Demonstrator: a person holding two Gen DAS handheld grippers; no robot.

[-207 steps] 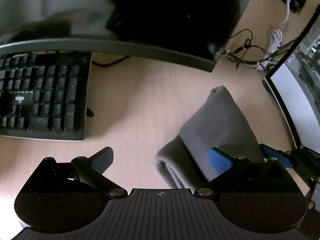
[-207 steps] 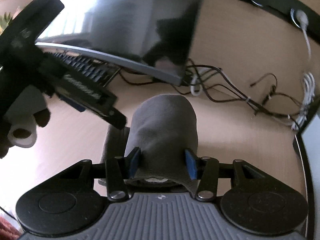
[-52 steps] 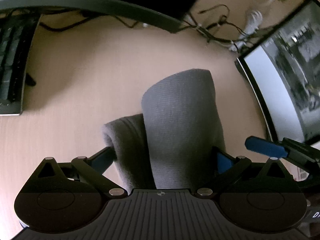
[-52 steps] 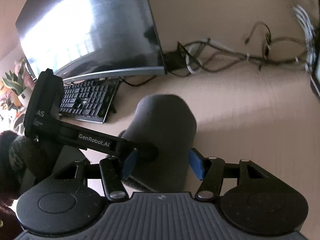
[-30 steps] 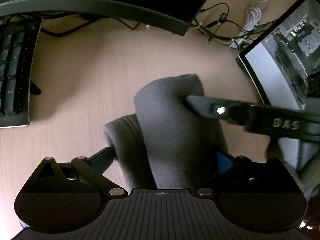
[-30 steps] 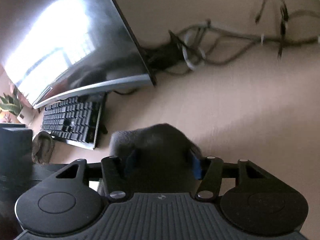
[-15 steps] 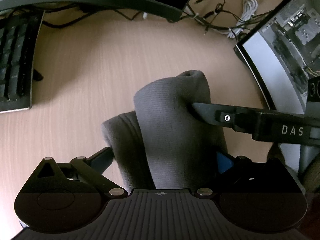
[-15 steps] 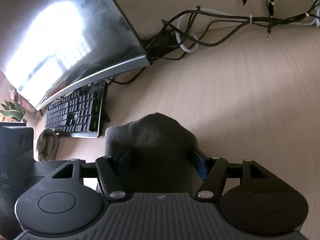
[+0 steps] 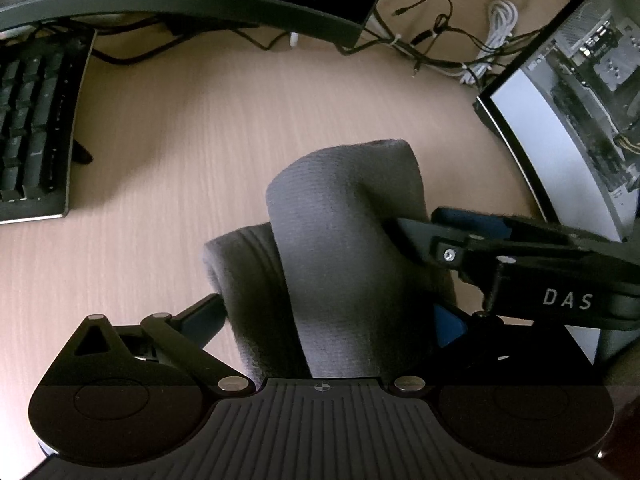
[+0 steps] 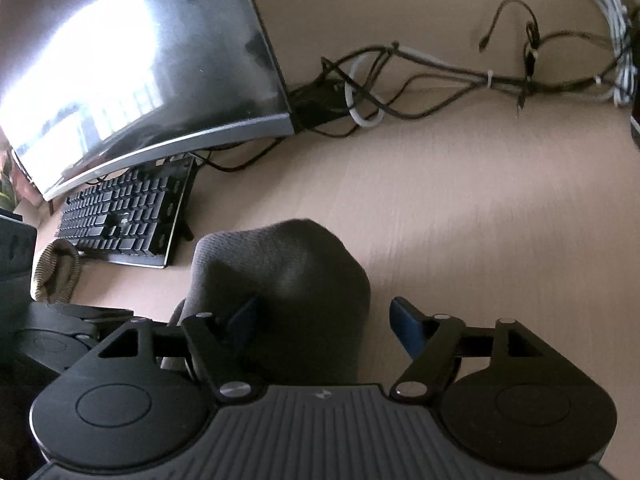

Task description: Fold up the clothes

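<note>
A folded grey cloth (image 9: 344, 240) lies on the wooden desk (image 9: 200, 128), doubled into a thick bundle. My left gripper (image 9: 332, 320) is open, its blue fingers on either side of the bundle's near end. My right gripper (image 10: 324, 320) is open; the cloth (image 10: 288, 280) lies between its jaws, against the left blue pad (image 10: 244, 316), with a gap to the right pad (image 10: 406, 324). In the left wrist view the right gripper (image 9: 420, 232) comes in from the right, its tips at the cloth's right side.
A black keyboard (image 10: 120, 220) and a curved monitor (image 10: 132, 64) stand at the left. Tangled cables (image 10: 440, 80) lie at the back. A second screen (image 9: 568, 112) stands at the right. A knitted item (image 10: 56, 272) lies by the keyboard.
My right gripper has opened, its right pad now apart from the cloth. In the left wrist view it has shifted lower and rightward along the cloth's side. The left gripper has hardly moved.
</note>
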